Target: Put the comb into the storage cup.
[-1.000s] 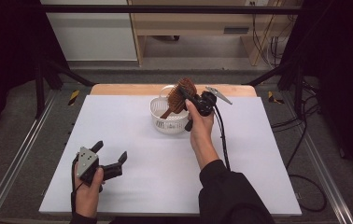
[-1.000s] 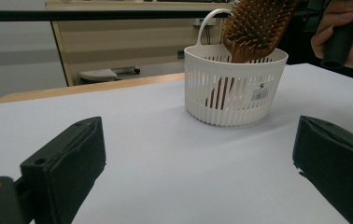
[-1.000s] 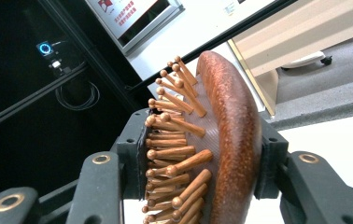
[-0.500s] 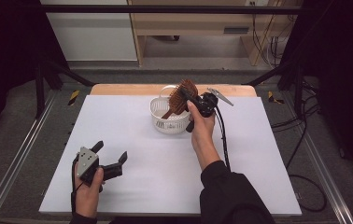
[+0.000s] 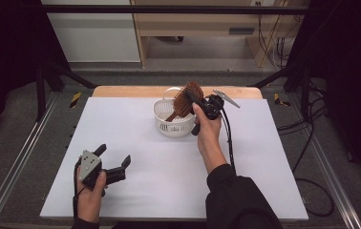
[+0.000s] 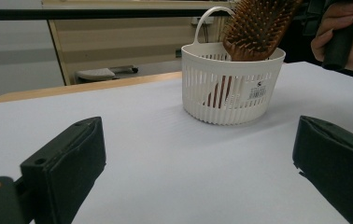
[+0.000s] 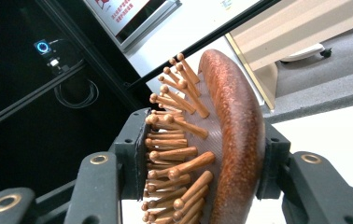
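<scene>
Over white basket (image 5: 174,119), brown wooden-pinned hairbrush (image 5: 186,98) tilted, clamped by right tool (image 5: 198,100), left tool (image 5: 111,160) released.

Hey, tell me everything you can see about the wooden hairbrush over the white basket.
The hairbrush looks wooden, reddish brown, with an oval paddle head, a smooth rounded back and rows of ball-tipped wooden pins. It stands tilted, handle pointing down inside the white slotted basket, head rising above the rim. The right gripper is clamped on the head, one pad against the pins, the other on the back. Whether the handle touches the basket bottom cannot be told.
</scene>
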Motion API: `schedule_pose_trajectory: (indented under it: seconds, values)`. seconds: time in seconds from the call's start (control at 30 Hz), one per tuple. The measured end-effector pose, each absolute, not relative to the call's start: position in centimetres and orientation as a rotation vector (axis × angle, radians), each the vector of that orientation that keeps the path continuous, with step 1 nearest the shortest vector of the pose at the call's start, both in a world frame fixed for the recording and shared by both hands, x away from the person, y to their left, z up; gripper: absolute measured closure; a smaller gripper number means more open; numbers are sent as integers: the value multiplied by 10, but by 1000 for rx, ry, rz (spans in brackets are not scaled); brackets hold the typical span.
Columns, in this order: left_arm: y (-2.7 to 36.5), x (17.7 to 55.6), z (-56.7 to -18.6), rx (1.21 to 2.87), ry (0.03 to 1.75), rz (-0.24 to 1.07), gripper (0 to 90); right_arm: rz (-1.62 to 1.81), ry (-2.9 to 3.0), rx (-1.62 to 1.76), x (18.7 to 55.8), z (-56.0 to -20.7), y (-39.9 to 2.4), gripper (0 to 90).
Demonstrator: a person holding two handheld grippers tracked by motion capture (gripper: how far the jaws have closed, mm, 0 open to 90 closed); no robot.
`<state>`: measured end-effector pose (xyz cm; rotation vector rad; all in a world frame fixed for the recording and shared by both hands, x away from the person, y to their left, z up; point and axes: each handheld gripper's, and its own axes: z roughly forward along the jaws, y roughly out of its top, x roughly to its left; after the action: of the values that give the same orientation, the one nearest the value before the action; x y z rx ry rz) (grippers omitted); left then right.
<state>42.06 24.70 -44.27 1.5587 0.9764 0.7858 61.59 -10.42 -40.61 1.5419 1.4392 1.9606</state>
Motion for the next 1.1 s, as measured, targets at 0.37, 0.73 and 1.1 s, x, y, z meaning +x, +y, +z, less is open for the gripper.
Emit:
schedule_pose_trajectory:
  seconds: [0.37, 0.73, 1.1]
  values:
    - [247, 421, -443, 1560, 976, 785, 27, 1960, 1440, 1552, 617, -408, -107, 479]
    - [247, 421, -443, 1560, 976, 784, 27, 1952, 1437, 1570, 618, -412, -113, 468]
    - [247, 421, -443, 1568, 974, 783, 27, 1942, 1435, 1606, 619, -417, -120, 456]
